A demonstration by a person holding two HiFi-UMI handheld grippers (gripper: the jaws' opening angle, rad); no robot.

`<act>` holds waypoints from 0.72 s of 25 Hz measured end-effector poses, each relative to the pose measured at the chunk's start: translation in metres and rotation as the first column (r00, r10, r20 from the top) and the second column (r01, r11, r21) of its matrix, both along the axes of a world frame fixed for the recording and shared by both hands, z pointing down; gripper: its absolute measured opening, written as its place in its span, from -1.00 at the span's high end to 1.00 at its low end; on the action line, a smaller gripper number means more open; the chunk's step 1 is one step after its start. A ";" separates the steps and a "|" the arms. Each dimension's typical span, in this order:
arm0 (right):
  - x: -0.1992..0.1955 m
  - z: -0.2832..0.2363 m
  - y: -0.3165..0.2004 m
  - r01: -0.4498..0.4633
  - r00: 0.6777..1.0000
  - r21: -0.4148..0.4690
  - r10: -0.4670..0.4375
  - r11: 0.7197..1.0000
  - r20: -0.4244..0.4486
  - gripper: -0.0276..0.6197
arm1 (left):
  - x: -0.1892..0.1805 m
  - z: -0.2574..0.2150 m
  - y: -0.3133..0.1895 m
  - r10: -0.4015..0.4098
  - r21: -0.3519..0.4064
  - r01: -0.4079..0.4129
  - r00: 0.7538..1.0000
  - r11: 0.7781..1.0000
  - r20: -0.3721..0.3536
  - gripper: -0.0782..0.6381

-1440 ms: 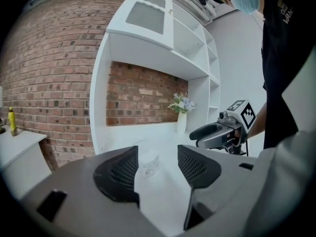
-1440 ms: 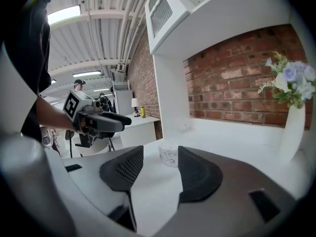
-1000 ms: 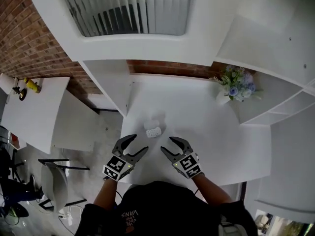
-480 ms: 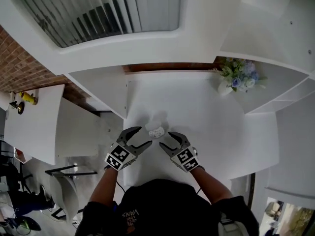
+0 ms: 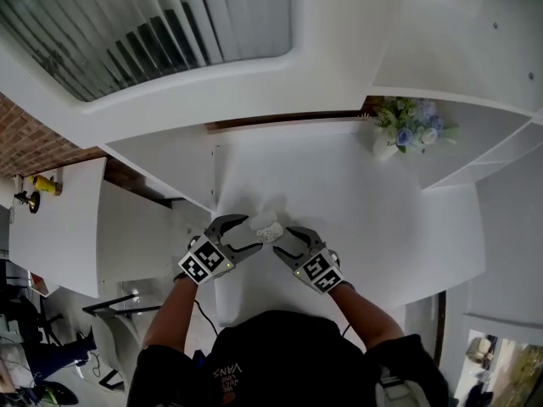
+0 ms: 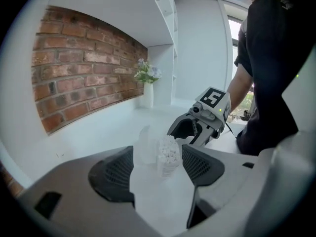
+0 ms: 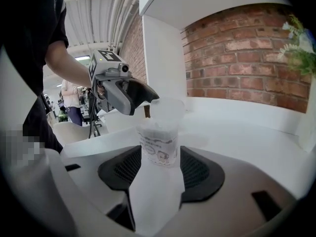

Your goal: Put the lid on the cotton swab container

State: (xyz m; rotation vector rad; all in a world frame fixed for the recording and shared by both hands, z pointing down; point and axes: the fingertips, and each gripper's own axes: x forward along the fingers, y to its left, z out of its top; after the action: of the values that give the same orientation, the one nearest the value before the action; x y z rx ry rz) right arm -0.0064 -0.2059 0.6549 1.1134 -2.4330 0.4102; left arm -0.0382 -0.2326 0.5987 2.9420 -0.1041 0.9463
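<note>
A person at a white table (image 5: 365, 210) holds two handheld grippers on either side of an open cotton swab container (image 5: 270, 230), which stands upright near the table's front edge, packed with white swabs. The left gripper (image 5: 250, 233) sits at the container's left with its jaws opening. The container and its clear lid (image 6: 144, 144) line up between the pads but lie ahead of them, untouched. The right gripper (image 5: 282, 242) faces it from the other side with its jaws spread wide. The container stands between their tips, with no pad seen pressing on it. The lid rests on the table just beside the container, on the side away from the right gripper. A small vase of flowers (image 5: 399, 136) stands well apart at the table's far right corner, near a brick wall (image 6: 84, 68)
</note>
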 end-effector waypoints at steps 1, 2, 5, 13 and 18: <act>-0.002 0.000 0.000 0.002 1.000 0.000 -0.002 1.000 0.000 0.23 | 0.002 0.001 0.000 0.016 0.001 -0.016 1.000 1.000 0.008 -0.03; -0.003 0.001 0.000 0.004 1.000 0.000 -0.004 1.000 0.001 0.23 | 0.003 0.001 0.000 0.031 0.002 -0.031 0.999 1.000 0.016 -0.03; -0.005 0.002 0.000 0.006 1.000 -0.004 -0.006 1.000 0.001 0.23 | 0.008 0.002 0.003 0.071 0.005 -0.072 0.997 0.997 0.033 -0.03; -0.001 0.003 -0.005 -0.021 1.000 -0.014 0.021 1.000 0.018 0.26 | 0.015 -0.002 0.014 0.132 0.028 -0.134 0.990 0.991 0.052 -0.03; -0.002 0.004 -0.004 -0.028 0.999 -0.014 0.028 1.000 0.019 0.27 | 0.014 -0.002 0.020 0.139 0.052 -0.143 0.988 0.988 0.064 -0.03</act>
State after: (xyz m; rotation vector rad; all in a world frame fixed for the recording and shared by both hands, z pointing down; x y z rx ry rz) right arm -0.0084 -0.2104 0.6586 1.1436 -2.4300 0.4478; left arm -0.0246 -0.2130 0.5963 3.0067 0.0776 1.0681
